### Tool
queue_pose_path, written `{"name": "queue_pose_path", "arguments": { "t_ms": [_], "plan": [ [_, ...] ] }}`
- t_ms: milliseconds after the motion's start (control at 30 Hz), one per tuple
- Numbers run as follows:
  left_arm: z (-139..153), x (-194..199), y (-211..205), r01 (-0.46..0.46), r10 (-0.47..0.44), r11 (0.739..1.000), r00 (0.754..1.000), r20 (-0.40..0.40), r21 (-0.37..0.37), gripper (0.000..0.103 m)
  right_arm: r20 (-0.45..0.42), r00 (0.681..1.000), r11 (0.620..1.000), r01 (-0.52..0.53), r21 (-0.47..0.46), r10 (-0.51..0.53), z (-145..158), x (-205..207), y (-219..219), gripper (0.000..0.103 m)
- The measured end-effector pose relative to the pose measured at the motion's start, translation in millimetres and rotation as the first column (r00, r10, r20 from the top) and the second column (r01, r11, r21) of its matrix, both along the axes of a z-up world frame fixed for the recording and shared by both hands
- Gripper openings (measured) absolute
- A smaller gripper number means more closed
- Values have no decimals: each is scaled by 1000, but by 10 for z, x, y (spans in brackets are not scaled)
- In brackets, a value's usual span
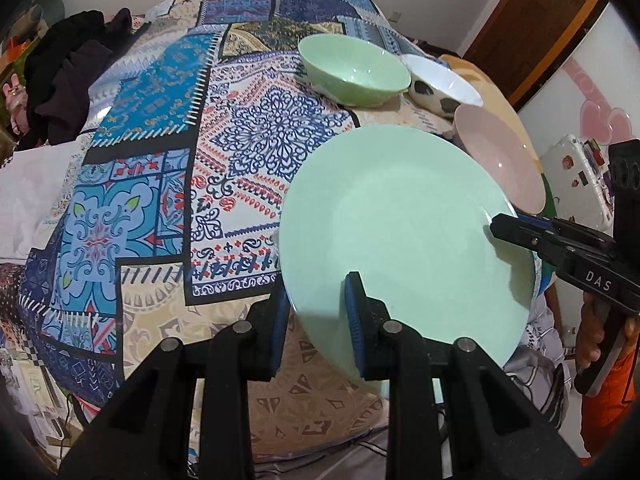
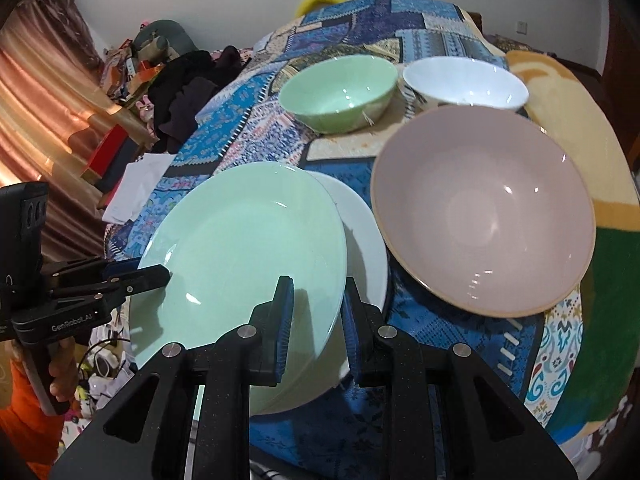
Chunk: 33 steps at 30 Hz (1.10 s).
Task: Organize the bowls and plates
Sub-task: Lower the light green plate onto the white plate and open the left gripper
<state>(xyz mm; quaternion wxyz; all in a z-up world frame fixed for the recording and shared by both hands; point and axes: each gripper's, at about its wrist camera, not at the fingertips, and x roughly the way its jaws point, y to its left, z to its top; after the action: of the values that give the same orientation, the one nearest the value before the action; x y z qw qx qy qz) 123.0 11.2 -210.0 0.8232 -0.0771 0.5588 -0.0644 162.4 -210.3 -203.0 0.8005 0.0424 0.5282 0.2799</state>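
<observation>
Both grippers grip one pale green plate (image 1: 400, 220) (image 2: 248, 240) by its rim, slightly tilted over the patterned bed cover. My left gripper (image 1: 316, 292) is shut on its near edge and shows in the right wrist view as a black gripper (image 2: 160, 276) on the plate's left rim. My right gripper (image 2: 318, 284) is shut on the opposite rim, reaching in from the right (image 1: 500, 228) in the left wrist view. A white plate (image 2: 368, 240) lies just beneath the green one, partly hidden. A pink bowl (image 2: 484, 216) (image 1: 500, 156), a green bowl (image 2: 338, 92) (image 1: 352, 68) and a white bowl (image 2: 464, 84) (image 1: 440, 84) sit beyond.
The dishes rest on a bed with a blue patchwork cover (image 1: 168, 160). Dark clothes (image 1: 68, 80) are heaped at its far left. A yellow and green blanket (image 2: 580, 168) lies at the right. A person's hand and orange sleeve (image 1: 608, 344) hold the right gripper.
</observation>
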Motion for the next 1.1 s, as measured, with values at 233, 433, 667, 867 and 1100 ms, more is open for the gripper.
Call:
{"name": "queue_pose_path", "arguments": {
  "t_ms": [233,433,667,867,1100],
  "plan": [
    [-77,58,-44,11,-11,1000,1000,-10,20,26,-14,1000,1000,14,-11,-14,-63,36,-9,22],
    [-86,117,-53,9,-9,999,1000,-2,43,26,-22,1000,1000,15,-8,-15,-98,46,5,22],
    [-99,153,-13,2,-2,999,1000,-2,36,26,-15,1000,1000,6,-16,-6,-98,29,50,22],
    [-179,165,17,0,1,1000,1000,-28,30,27,-1,1000,1000,0,-20,0,-80,9,36,24],
    [-159,161,23,6,-5,1000,1000,-26,28,27,25,1000,999,4,-35,-4,-33,-2,-2,22]
  ]
}}
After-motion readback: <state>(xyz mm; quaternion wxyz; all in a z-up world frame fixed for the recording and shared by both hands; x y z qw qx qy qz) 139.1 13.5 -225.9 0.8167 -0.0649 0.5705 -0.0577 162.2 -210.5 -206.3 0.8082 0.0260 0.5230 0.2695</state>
